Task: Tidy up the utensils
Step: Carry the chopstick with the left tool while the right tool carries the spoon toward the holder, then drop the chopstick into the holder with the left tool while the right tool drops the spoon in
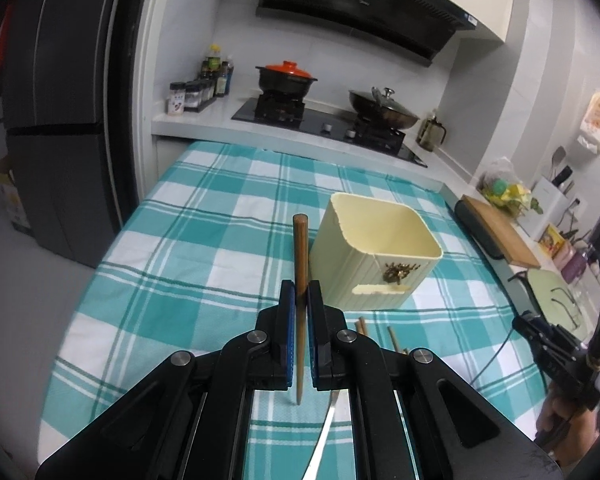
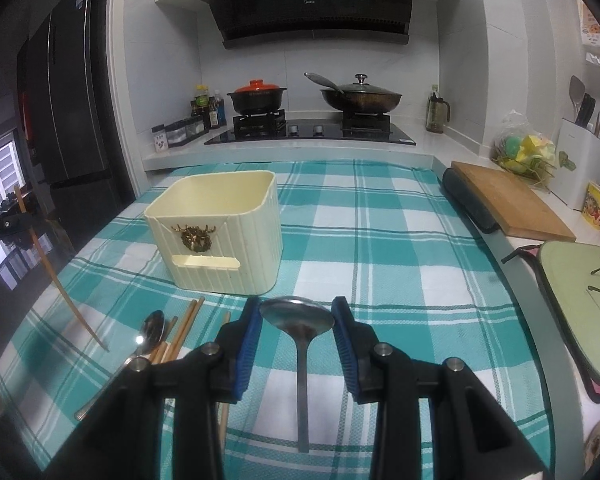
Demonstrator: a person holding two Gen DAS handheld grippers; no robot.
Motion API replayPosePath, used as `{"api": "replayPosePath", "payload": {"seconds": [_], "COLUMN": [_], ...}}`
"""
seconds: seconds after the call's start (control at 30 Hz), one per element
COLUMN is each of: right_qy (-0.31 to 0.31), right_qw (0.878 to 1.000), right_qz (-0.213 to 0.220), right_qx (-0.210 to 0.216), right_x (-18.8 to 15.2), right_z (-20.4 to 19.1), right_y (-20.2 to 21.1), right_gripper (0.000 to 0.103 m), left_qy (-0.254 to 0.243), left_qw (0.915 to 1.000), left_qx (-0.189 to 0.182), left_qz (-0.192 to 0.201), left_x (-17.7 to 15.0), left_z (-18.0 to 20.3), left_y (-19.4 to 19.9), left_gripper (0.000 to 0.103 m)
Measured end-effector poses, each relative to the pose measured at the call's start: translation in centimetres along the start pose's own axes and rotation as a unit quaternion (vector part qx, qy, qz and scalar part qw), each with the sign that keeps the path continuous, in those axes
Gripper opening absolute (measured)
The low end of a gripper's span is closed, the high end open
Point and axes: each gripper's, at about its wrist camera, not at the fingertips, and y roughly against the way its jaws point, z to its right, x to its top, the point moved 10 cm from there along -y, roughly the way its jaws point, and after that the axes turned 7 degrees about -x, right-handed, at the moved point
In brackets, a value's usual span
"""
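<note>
Gripping a wooden chopstick (image 1: 300,280), left gripper (image 1: 300,292) has its jaws clamped on the shaft; long axis runs along the fingers, blunt end forward, tapered tip back toward the camera, just left of the cream holder (image 1: 374,256). Right gripper (image 2: 296,320) pinches a steel spoon (image 2: 298,320) by its bowl, handle trailing back, above the checked cloth (image 2: 380,240). Loose chopsticks (image 2: 182,334) and another spoon (image 2: 152,330) lie in front of the holder.

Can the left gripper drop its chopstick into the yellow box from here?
Probably yes. The left gripper is shut on the chopstick, the cream box stands open-topped just ahead to its right, and nothing lies between them.
</note>
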Motion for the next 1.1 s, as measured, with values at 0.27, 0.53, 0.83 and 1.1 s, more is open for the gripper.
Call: {"api": "replayPosePath", "payload": {"seconds": [0.27, 0.53, 0.83, 1.1], "right_qy": [-0.003, 0.001, 0.015, 0.011], "right_qw": [1.0, 1.0, 0.998, 0.993], "right_qz": [0.013, 0.023, 0.054, 0.089], "right_qx": [-0.001, 0.005, 0.036, 0.083], "right_x": [1.1, 2.7, 8.9, 17.7], "right_z": [0.0, -0.4, -1.9, -4.9], "right_y": [0.6, 1.0, 2.4, 1.6], "right_gripper": [0.036, 0.036, 0.036, 0.036], "left_qy": [0.003, 0.003, -0.015, -0.052], "left_qw": [1.0, 0.9996, 0.9961, 0.9934], "left_qx": [-0.002, -0.027, -0.08, -0.07], "left_qz": [-0.001, 0.0, 0.035, 0.075], "left_x": [-0.2, 1.8, 9.9, 17.1], "left_z": [0.2, 1.4, 5.3, 8.0], "left_y": [0.3, 0.1, 1.3, -2.9], "left_gripper": [0.004, 0.004, 0.004, 0.004]}}
